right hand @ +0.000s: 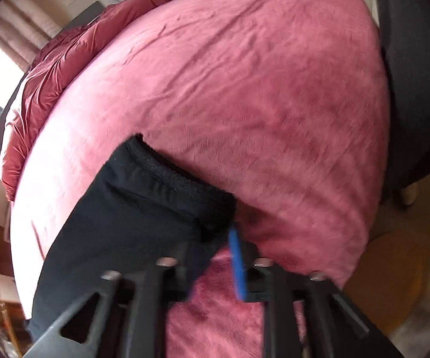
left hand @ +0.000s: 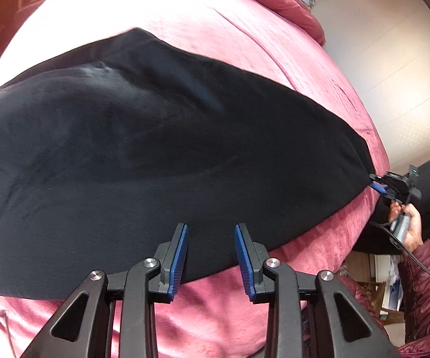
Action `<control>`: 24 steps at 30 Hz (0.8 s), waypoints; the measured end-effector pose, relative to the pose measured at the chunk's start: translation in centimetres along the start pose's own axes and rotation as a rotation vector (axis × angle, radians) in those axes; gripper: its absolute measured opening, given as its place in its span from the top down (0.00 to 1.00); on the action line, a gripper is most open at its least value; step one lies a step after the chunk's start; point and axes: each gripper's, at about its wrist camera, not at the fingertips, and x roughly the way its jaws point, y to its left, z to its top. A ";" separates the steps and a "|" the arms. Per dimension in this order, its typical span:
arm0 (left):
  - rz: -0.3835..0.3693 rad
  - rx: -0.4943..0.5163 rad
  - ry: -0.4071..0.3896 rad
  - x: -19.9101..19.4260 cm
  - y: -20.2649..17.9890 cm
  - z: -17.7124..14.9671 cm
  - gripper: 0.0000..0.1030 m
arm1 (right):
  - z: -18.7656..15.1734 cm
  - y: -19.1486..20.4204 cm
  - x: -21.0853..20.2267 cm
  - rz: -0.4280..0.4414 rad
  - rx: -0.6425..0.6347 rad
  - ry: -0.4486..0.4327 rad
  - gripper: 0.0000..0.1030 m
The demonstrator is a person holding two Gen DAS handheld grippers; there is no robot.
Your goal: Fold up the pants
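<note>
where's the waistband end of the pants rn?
Right wrist view: the waistband lies on the pink blanket, lower centre, just ahead of the right tongs.

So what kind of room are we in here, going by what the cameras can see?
Most likely a bedroom in a home. The black pants lie spread on a wide bed under a pink fleece blanket, a rumpled red duvet is bunched at its far end, and a curtained window stands beyond it.

My black fleece pants (left hand: pixel 143 149) lie flat across the pink plush blanket (left hand: pixel 244 44), the bunched red duvet (right hand: pixel 63 59) seemingly behind them.
</note>
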 end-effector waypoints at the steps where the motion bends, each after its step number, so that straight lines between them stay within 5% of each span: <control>1: 0.002 -0.009 -0.013 -0.2 0.3 0.0 0.68 | 0.0 0.4 -1.1 -0.020 -0.032 -0.031 0.66; 5: 0.007 -0.058 -0.081 -1.2 1.9 -0.1 0.68 | -0.8 5.5 -4.5 0.071 -0.213 -0.086 0.66; 12: 0.043 -0.080 -0.149 -2.3 3.7 -0.6 0.68 | -8.8 24.5 -3.1 0.562 -0.650 0.198 0.71; 16: 0.056 -0.067 -0.151 -2.1 4.1 -1.2 0.68 | -14.8 35.0 -1.6 0.731 -0.798 0.368 0.71; 24: 0.048 -0.082 -0.141 -1.9 6.1 -1.6 0.68 | -22.5 48.7 4.7 0.771 -0.949 0.637 0.68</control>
